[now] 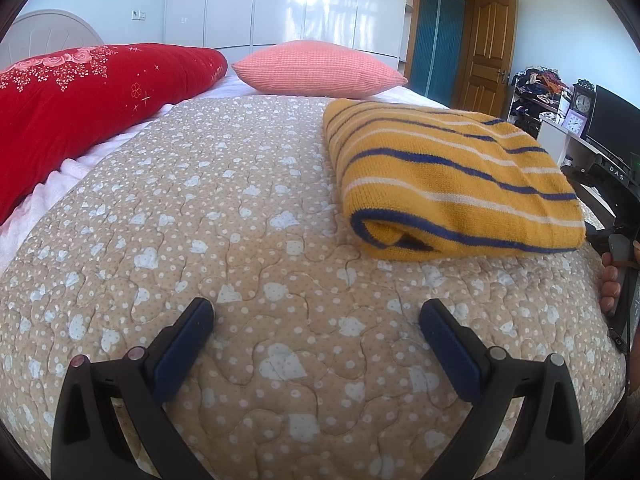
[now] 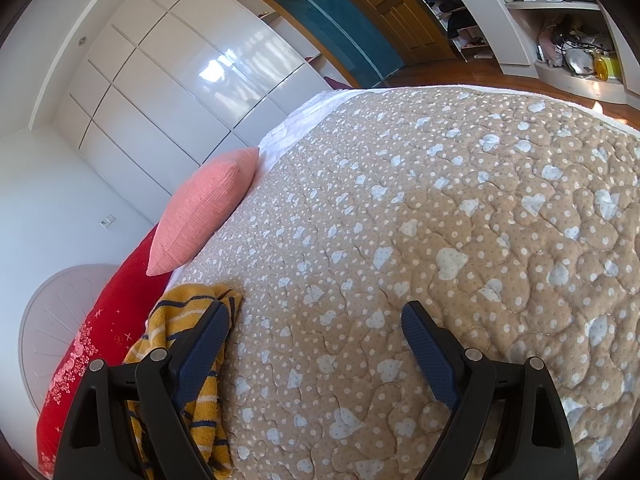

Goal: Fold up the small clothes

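A yellow knitted garment with navy and white stripes (image 1: 452,176) lies folded into a thick rectangle on the tan quilt (image 1: 248,216), right of centre in the left wrist view. My left gripper (image 1: 316,316) stands open over bare quilt, nearer the camera than the garment and apart from it. In the right wrist view the same garment (image 2: 188,312) shows at the lower left, partly behind the left finger. My right gripper (image 2: 316,316) is open above the quilt (image 2: 440,220) with nothing between its fingers.
A red flowered pillow (image 1: 80,112) and a pink cushion (image 1: 316,66) lie at the head of the bed. White wardrobes (image 1: 280,0) and a wooden door (image 1: 486,48) stand behind. A desk with clocks and a monitor (image 1: 612,120) is at the right. A hand (image 1: 610,288) shows at the right edge.
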A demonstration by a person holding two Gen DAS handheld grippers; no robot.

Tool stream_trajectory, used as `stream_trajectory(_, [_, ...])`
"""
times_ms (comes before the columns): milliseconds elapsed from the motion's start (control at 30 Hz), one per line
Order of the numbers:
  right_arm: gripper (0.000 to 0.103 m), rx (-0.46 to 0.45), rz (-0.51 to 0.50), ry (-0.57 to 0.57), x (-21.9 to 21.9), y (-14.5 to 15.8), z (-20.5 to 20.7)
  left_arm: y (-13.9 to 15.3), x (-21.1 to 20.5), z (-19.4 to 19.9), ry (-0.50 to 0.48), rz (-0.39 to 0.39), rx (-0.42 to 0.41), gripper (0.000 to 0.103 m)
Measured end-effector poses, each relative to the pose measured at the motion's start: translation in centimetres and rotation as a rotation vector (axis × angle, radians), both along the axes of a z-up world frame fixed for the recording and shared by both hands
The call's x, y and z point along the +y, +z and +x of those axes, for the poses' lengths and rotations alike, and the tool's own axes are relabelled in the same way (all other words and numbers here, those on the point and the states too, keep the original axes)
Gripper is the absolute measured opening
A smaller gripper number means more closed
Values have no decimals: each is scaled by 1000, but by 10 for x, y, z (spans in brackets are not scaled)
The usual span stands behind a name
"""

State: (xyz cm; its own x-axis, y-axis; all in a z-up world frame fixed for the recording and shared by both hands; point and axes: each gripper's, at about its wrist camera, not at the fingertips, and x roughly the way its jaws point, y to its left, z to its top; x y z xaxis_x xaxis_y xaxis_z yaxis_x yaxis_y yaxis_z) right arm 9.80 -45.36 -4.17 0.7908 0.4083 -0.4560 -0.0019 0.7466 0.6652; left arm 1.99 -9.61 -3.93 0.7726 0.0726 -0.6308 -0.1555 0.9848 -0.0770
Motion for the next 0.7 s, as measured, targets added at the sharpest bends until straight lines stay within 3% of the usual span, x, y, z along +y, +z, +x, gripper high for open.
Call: stream_trajectory(700, [91, 1, -2, 1, 0, -1, 1, -1, 0, 1, 1, 5, 7, 103])
